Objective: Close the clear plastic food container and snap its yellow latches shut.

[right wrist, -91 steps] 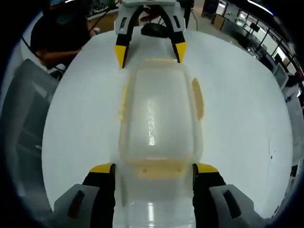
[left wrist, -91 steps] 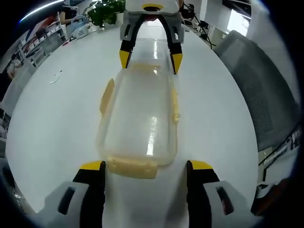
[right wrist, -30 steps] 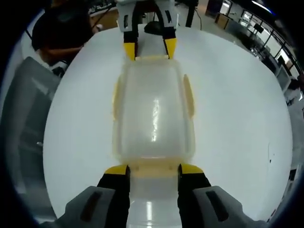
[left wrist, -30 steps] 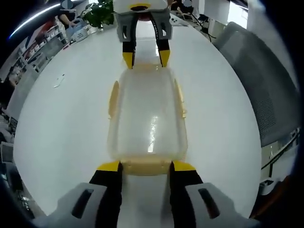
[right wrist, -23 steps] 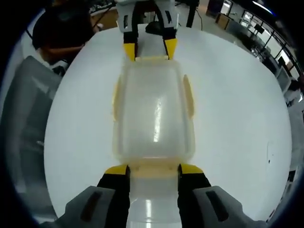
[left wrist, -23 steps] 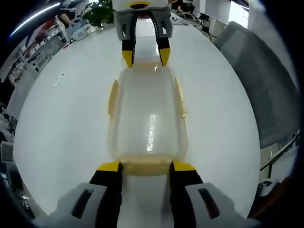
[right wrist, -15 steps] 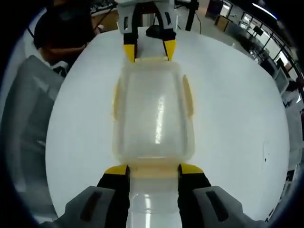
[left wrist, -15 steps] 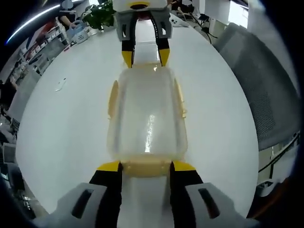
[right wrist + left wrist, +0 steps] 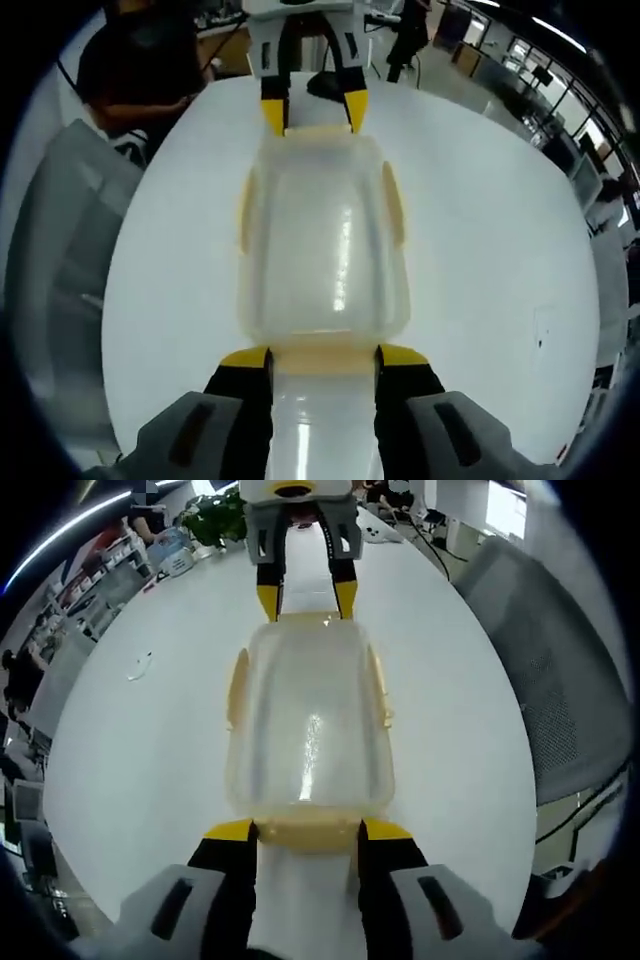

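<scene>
Container [image 9: 308, 720] on the table [image 9: 150, 740] now has both claws (spread wide earlier) clamped on its end latches [image 9: 305, 834], pressing them home.

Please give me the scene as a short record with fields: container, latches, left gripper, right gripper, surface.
container: clear plastic food container, lid on
end latches: near end latch between left gripper's jaws; far end latch between right gripper's jaws
side latches: two side latches, free of both grippers
left gripper: shut on near end latch
right gripper: shut on far end latch
surface: white table
chair: grey chair beside table
</scene>
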The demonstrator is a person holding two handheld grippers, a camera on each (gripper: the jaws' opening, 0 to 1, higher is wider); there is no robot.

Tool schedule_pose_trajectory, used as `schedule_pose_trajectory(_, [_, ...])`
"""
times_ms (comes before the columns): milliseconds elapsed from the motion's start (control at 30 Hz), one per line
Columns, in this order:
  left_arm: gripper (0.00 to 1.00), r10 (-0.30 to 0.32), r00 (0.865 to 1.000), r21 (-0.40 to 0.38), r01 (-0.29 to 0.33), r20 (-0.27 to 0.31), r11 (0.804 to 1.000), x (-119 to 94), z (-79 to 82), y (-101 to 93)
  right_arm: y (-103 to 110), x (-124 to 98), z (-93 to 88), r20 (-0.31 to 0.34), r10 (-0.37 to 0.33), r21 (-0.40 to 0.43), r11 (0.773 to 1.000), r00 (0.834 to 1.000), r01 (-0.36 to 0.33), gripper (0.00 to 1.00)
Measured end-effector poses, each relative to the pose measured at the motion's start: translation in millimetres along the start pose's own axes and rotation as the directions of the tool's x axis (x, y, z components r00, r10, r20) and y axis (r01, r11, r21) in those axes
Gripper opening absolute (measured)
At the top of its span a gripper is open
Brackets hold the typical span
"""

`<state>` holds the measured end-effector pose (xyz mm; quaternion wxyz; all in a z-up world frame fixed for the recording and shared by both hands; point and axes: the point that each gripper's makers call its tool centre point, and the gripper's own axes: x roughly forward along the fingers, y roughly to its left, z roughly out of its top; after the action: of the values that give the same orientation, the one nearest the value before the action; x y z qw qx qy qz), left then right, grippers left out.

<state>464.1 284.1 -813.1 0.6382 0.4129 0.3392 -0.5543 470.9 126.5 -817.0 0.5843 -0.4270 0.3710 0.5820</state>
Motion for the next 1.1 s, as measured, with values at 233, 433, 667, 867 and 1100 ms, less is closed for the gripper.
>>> schedule_pose_trajectory(233, [0.39,0.018,1.000,-0.002,-0.018,0.004,1.000,-9.8,9.6,-1.2,0.2,-13.8,1.1,0.004,-0.008,-0.016,1.000,1.000,0.008,0.38])
schedule_pose_trajectory(433, [0.39,0.031,1.000,-0.007,-0.031,0.006,1.000,-16.0,18.6,-1.8,0.8,-24.9,-0.4,0.005,-0.010,-0.029,1.000,1.000,0.010,0.38])
schedule_pose_trajectory(667, [0.39,0.041,0.999,0.000,-0.041,-0.001,0.999,-17.4,28.1,-5.3,5.2,-32.3,-6.5,0.005,-0.010,-0.032,0.999,1.000,0.010,0.38])
schedule_pose_trajectory(867, [0.39,0.041,0.999,0.008,-0.041,-0.005,0.999,-18.1,40.0,-7.7,9.3,-39.1,-15.0,0.004,-0.013,-0.028,1.000,1.000,0.013,0.38])
schedule_pose_trajectory(1100, [0.39,0.045,0.999,0.021,-0.045,-0.008,0.999,-15.5,55.7,-8.6,10.9,-45.3,-28.9,0.003,-0.018,-0.022,1.000,1.000,0.018,0.38])
